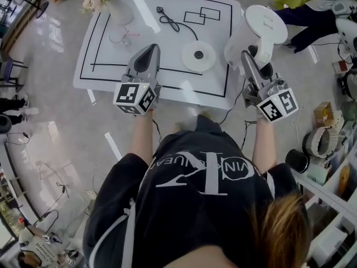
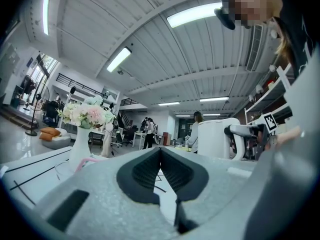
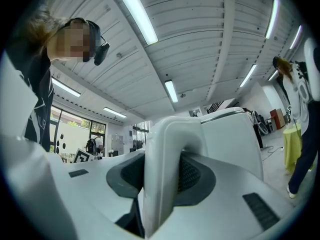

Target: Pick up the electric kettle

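Seen from above, a person holds two tongs over a white worktop (image 1: 106, 66). Nearest, the right tongs (image 1: 247, 57) are clamped on the white handle (image 3: 162, 164) of the electric kettle (image 1: 266, 22), with a pad pressing on each side. The kettle sits at 1 o'clock, by the worktop's right corner, apart from its round base (image 1: 198, 55) at 12 o'clock. It appears lifted. The left tongs (image 1: 152, 49), at 11 o'clock, are closed on nothing and hover above the worktop. Farther off lie a black cord (image 1: 170, 20) and a vase of flowers (image 1: 114, 4). To lift well, I judge, grip the handle firmly, carry the kettle upright so it cannot swing, and leave the left tongs clear.
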`<state>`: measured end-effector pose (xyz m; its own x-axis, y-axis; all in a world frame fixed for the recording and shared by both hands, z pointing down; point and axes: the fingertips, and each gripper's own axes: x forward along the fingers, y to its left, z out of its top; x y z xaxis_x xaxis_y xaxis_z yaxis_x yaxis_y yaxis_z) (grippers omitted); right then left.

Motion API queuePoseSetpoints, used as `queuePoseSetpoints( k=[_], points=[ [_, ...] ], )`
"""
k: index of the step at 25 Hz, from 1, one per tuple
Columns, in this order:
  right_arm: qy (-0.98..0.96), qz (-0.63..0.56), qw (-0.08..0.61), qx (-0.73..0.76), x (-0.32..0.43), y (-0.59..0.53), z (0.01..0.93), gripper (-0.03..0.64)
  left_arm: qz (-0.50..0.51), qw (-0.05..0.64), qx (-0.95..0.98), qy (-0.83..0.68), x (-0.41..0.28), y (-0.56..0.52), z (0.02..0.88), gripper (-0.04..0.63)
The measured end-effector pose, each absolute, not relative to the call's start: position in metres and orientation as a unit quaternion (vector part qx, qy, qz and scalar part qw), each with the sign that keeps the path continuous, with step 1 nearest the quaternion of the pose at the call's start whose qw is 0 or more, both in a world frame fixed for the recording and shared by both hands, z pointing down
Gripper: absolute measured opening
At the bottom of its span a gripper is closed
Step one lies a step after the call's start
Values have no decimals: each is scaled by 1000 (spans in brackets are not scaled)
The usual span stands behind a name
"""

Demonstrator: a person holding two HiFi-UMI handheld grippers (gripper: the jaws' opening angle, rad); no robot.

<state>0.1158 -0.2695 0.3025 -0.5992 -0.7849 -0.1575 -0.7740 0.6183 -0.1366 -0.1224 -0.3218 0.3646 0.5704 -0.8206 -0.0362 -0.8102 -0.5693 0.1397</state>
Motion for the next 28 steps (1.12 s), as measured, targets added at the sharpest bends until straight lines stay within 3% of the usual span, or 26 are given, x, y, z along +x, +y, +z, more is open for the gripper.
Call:
queuePoseSetpoints(
  k=[28],
  points=[
    [880, -21, 100, -463, 130, -267, 304, 123, -54, 51, 892, -446, -114, -332, 362, 8]
  ],
)
